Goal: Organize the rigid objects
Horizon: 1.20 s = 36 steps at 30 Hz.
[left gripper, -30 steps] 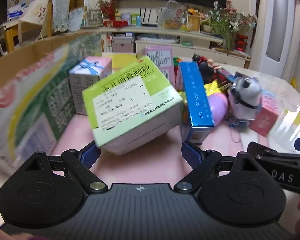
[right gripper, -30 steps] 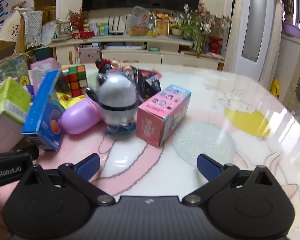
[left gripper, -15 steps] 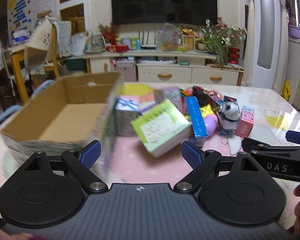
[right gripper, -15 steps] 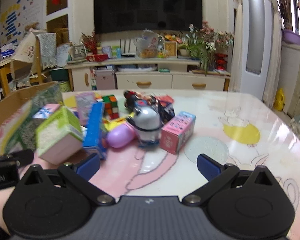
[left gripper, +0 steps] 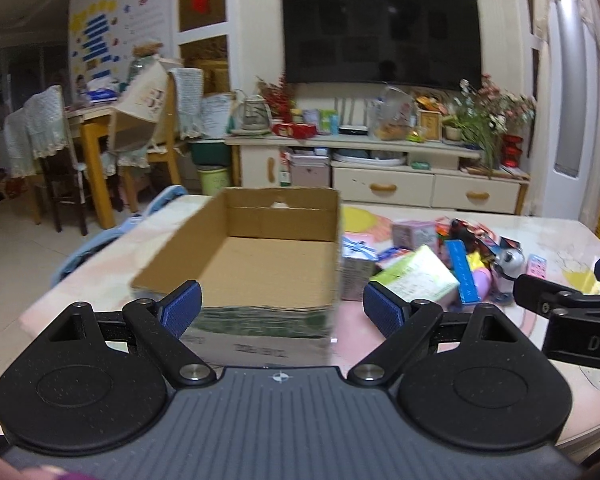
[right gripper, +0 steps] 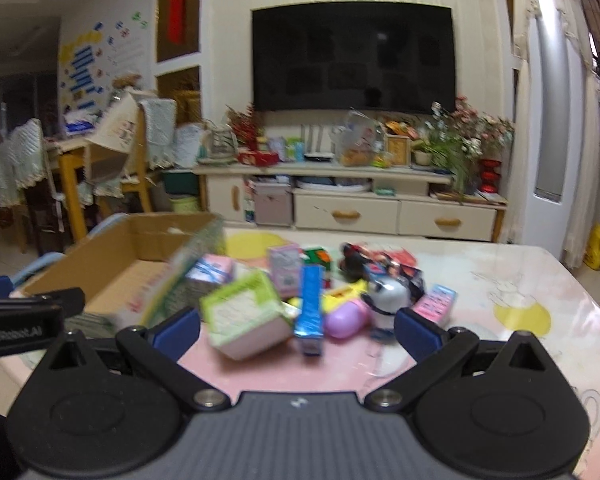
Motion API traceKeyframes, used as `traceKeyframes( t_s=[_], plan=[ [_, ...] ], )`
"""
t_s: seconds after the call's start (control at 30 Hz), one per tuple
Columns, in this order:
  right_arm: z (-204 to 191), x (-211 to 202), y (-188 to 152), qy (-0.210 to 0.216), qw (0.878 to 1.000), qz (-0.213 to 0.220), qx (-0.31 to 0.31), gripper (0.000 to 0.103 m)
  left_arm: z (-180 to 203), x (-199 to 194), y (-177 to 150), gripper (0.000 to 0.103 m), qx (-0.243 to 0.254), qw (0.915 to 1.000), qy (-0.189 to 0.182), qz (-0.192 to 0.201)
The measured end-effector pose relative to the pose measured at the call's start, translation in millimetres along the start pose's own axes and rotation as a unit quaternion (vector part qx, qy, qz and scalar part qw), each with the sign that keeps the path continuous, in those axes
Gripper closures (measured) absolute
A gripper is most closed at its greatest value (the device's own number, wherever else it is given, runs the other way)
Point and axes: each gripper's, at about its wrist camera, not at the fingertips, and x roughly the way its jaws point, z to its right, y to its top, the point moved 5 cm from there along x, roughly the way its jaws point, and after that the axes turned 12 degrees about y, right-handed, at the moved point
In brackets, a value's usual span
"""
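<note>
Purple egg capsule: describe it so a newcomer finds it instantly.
Start at the open cardboard box on the table's left, then move right into the toy pile. The purple egg capsule lies at the pile's near edge, between the upright blue box and the panda figure. It is the only smooth, rounded lilac piece.

Dark television (left gripper: 381, 30) above cream cabinet (left gripper: 420, 188); yellow chair (left gripper: 100, 152) left.

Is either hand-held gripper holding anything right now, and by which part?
Nothing is held. The left hand-held gripper and right hand-held gripper are both open and empty.
</note>
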Motion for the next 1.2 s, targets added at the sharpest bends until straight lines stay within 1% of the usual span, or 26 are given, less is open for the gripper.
traceKeyframes(
  t_s=[0.17, 0.3, 0.4, 0.5, 0.67, 0.83, 0.97, 1.1, 1.2],
  plan=[
    [-31, -6, 14, 0.022, 1.0, 0.014, -0.017, 0.001, -30, -11, -1, 0.0, -0.016, 0.9997, 0.017, 0.008],
    [-47, -13, 18, 0.033, 0.999, 0.021, -0.033, 0.001, -49, -21, 0, 0.0, -0.028, 0.9992, 0.025, 0.013],
    [-56, -16, 18, 0.039, 0.998, 0.025, -0.04, 0.001, -54, -25, -1, 0.0, -0.031, 0.999, 0.028, 0.016],
    [-61, -18, 19, 0.041, 0.998, 0.031, -0.044, 0.001, -45, -23, 3, 0.0, -0.032, 0.9989, 0.029, 0.016],
    [-66, -20, 19, 0.04, 0.997, 0.037, -0.054, 0.001, -45, -25, 7, 0.0, -0.036, 0.9988, 0.028, 0.019],
    [-62, -21, 14, 0.031, 0.997, 0.039, -0.062, 0.001, -42, -20, 6, 0.0, -0.039, 0.9988, 0.024, 0.015],
    [-53, -18, 4, 0.023, 0.997, 0.036, -0.064, 0.001, -39, -18, 3, 0.0, -0.04, 0.999, 0.017, 0.012],
    [-37, -15, -10, 0.011, 0.998, 0.03, -0.061, 0.001, -32, -15, 0, 0.0, -0.031, 0.9995, 0.005, 0.009],
    [-18, -11, -20, -0.006, 0.998, 0.02, -0.054, 0.001, -21, -15, -1, 0.0, -0.019, 0.9997, -0.013, 0.008]
  ],
)
